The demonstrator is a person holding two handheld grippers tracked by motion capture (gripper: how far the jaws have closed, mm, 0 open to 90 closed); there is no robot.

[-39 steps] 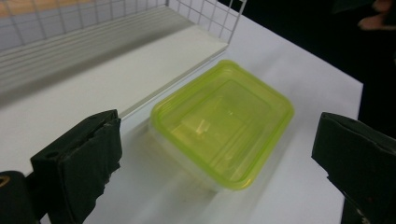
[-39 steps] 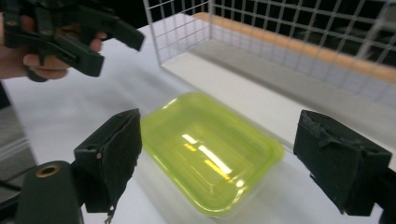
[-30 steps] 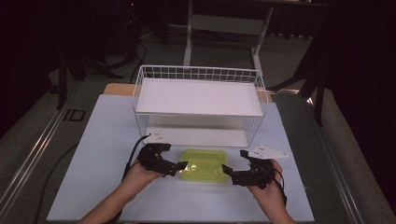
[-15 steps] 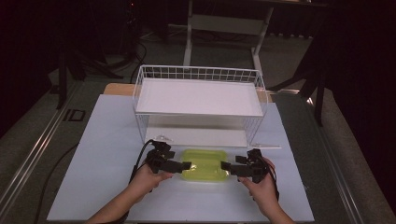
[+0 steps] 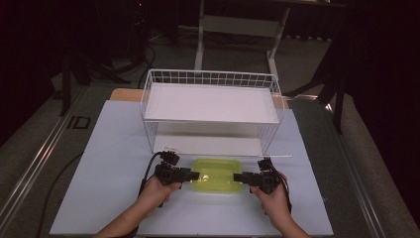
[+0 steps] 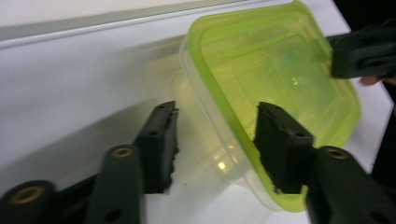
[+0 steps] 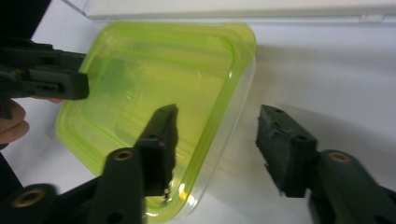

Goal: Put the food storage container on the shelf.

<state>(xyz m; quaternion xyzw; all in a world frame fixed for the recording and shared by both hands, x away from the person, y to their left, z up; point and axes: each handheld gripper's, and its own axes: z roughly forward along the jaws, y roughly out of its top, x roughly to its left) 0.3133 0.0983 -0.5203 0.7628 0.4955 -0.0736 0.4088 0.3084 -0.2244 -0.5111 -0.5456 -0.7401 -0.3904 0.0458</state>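
1. A person's two hands reach in from the bottom edge of the high view, each holding a black two-jaw gripper over a white table top [image 5: 114, 148].
2. A yellow-green lidded container [image 5: 217, 175] sits low in the centre of the frame, flat on the table top, just in front of a white wire rack [image 5: 210, 104] that occupies the middle of the view.
3. The left gripper [image 5: 194, 175] sits at the container's left end, the left hand [image 5: 157, 191] behind it at lower left of centre.
4. In the left gripper view, its jaws stand apart, released, straddling the container's near rim: one pad on the table side at lower left, the other over the lid [image 6: 280, 70] at lower right. No squeeze on the rim is visible.
5. The right gripper [image 5: 238, 177] meets the container's right end, with the right hand [image 5: 271, 201] at lower right of centre.
6. In the right gripper view, its jaws are likewise spread wide and released, one pad above the lid at lower centre, the other over bare table at lower right, with the container's edge between them.
7. Each gripper view shows the opposite gripper at the container's far end.
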